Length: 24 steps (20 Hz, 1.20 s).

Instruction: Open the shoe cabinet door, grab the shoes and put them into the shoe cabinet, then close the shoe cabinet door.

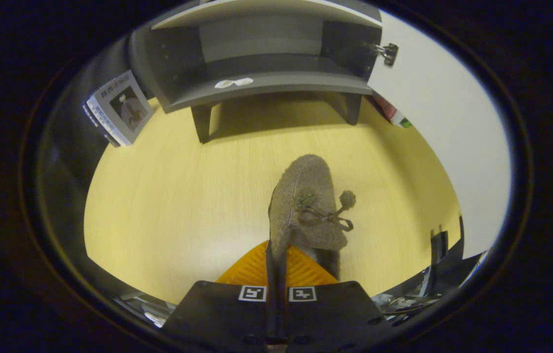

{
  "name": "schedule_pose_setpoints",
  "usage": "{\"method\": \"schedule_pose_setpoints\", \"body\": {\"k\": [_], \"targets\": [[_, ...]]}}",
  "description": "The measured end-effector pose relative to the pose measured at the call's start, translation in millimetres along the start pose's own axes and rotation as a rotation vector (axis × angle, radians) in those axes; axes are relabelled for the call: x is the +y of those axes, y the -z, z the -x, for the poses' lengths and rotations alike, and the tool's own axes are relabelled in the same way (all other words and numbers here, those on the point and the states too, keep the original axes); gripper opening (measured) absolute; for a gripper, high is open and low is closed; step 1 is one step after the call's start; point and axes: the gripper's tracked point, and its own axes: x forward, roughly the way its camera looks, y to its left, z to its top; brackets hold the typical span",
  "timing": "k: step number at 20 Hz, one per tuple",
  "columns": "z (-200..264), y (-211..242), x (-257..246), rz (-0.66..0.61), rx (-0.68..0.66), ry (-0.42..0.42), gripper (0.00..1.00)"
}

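the claw (276, 267) is pinched nearly closed on the heel edge of a grey felt shoe (305, 206), which juts toward 12 o'clock over the bench (168, 196). it looks soft and light, likely to sag, so the heel collar suits. beyond, at 12 o'clock, the shoe cabinet (261, 63) stands with its door (433, 117) swung open at 2.

A pale wooden table top (168, 196) lies under even light, with a white wall (453, 147) (plain) beside it.

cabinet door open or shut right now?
Open: the door is swung aside on its hinge, showing the cabinet shelf. Tool is shut on the shoe.
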Motion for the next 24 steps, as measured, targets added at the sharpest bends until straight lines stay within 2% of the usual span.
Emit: {"method": "schedule_pose_setpoints", "body": {"k": [4, 15, 24], "targets": [[24, -37, -12, -0.054, -0.086, 0.029, 0.03], [119, -168, -32, -0.104, -0.368, 0.114, 0.03], [175, -260, -35, 0.002, -0.546, 0.148, 0.02]]}}
